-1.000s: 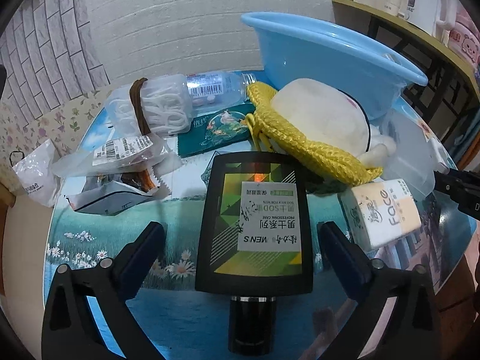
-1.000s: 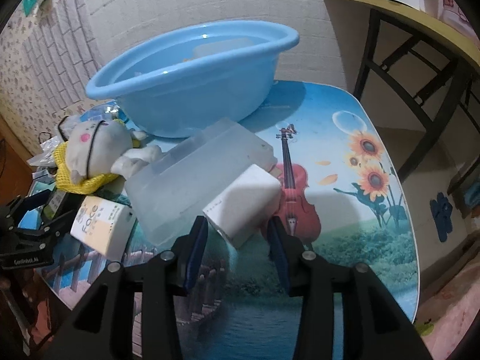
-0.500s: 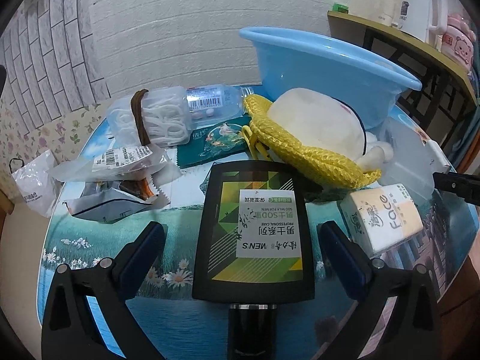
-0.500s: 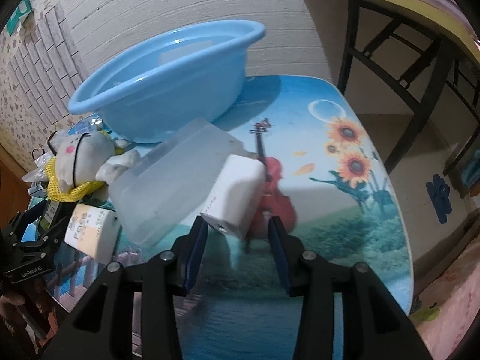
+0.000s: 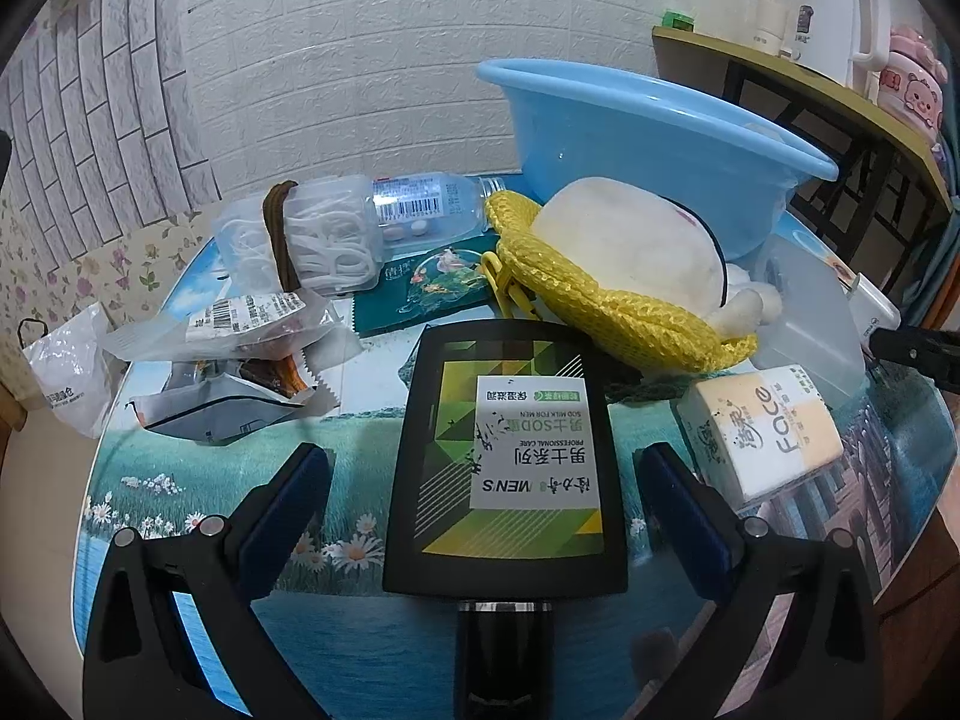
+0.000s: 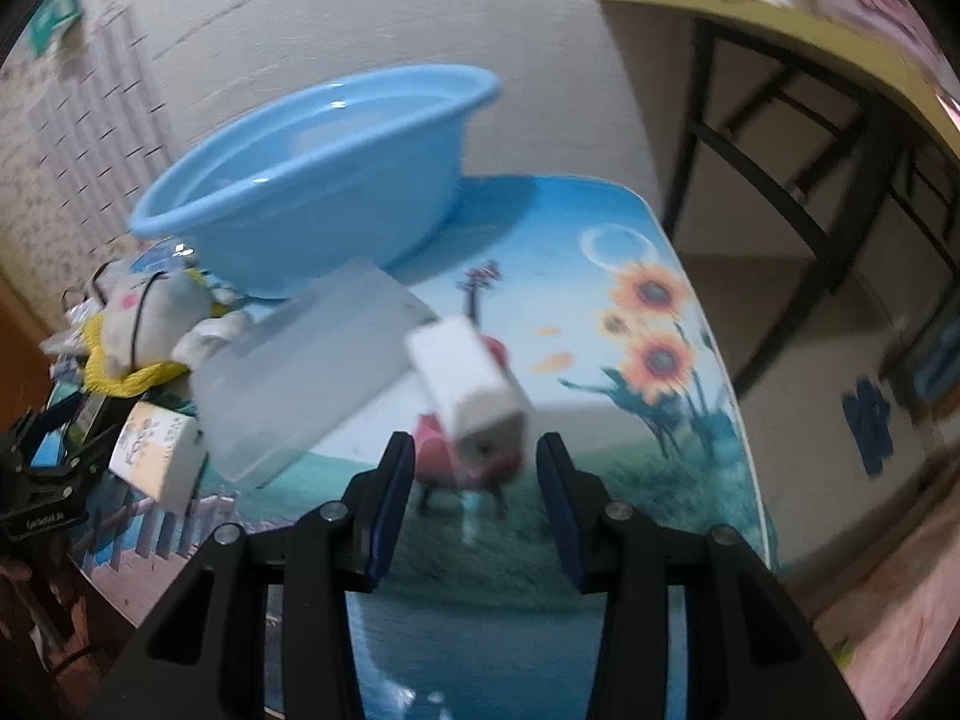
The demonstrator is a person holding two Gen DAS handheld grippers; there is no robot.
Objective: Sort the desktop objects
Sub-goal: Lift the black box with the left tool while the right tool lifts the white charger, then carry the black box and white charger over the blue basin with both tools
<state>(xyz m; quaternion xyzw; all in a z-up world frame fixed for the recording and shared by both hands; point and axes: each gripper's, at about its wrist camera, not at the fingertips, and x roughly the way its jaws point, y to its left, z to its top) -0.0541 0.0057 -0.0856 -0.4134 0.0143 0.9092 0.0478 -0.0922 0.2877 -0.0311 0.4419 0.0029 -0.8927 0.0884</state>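
In the left wrist view my left gripper (image 5: 480,480) is open, its fingers on either side of a black flat bottle (image 5: 507,456) with a green label that lies on the table. In the right wrist view my right gripper (image 6: 474,474) is open around a white charger block (image 6: 474,384); the block sits between the fingers without touching either and the view is blurred. A frosted plastic box (image 6: 300,372) lies left of it, a blue basin (image 6: 312,180) behind. The left gripper (image 6: 42,480) shows at the left edge.
A plush toy in yellow netting (image 5: 630,276), a tissue pack (image 5: 762,432), a water bottle (image 5: 420,210), a bag of white cables (image 5: 300,240), snack wrappers (image 5: 240,354) and a green card (image 5: 432,288) crowd the table. A shelf (image 6: 780,48) stands right.
My right gripper has opened from its grip on the charger block, which now sits loose between the fingers. The right view swung and blurred. The left gripper drew back slightly.
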